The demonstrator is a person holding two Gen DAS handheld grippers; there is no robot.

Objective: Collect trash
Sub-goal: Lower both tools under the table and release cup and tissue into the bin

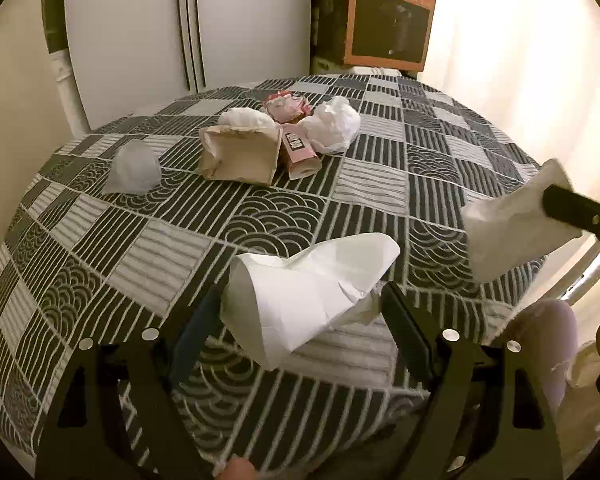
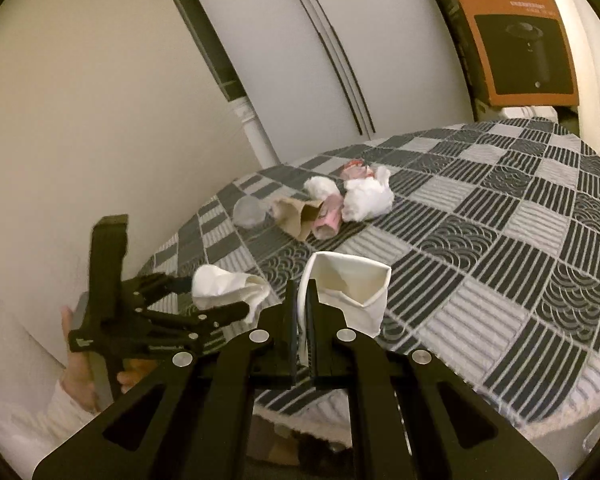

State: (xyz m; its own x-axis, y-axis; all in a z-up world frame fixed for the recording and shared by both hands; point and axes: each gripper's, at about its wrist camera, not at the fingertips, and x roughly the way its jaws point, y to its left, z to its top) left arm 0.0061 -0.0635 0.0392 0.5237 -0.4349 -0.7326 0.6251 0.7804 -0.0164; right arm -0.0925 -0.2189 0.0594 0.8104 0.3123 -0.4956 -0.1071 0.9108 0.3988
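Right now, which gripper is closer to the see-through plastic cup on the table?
Left. The left gripper, holding crumpled white paper, is on the clear cup's side of the table. The right gripper, clamping a white paper cup, is farther over.

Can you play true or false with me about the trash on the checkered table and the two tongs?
1. The left tongs hold crumpled white paper. True.
2. The right tongs are empty. False: they pinch a white paper cup by its wall.
3. A brown paper bag lies on the table. True.
4. The brown bag stands alone, far from other trash. False: a pink wrapper and white paper wads lie right beside it.
5. An orange box stands behind the table. True.
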